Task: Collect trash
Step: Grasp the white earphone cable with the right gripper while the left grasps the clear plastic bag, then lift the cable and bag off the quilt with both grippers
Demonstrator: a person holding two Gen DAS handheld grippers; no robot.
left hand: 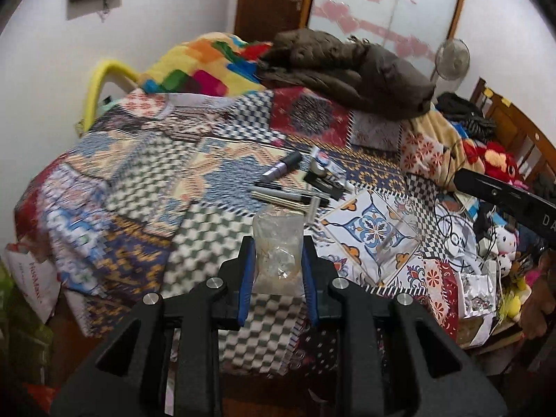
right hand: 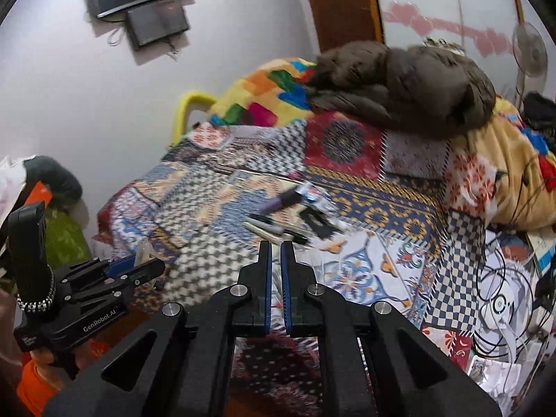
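Note:
My left gripper (left hand: 276,246) is shut on a crumpled clear plastic bag (left hand: 277,243) and holds it above the patterned bedspread (left hand: 139,180). The left gripper also shows in the right wrist view (right hand: 139,264) at the left, with the clear bag (right hand: 143,252) between its blue pads. My right gripper (right hand: 276,246) is shut and empty, hovering over the bed. A cluster of pens, a purple tube and small packets (left hand: 302,180) lies on the bed beyond the left gripper; it shows in the right wrist view too (right hand: 295,215).
A brown jacket (left hand: 347,66) and a bright blanket (left hand: 205,66) lie at the bed's far end. Cables, paper and plush toys (left hand: 486,236) crowd the right side. A clear plastic box (left hand: 399,239) sits on the bed at right. A white bag (left hand: 31,278) hangs off the left edge.

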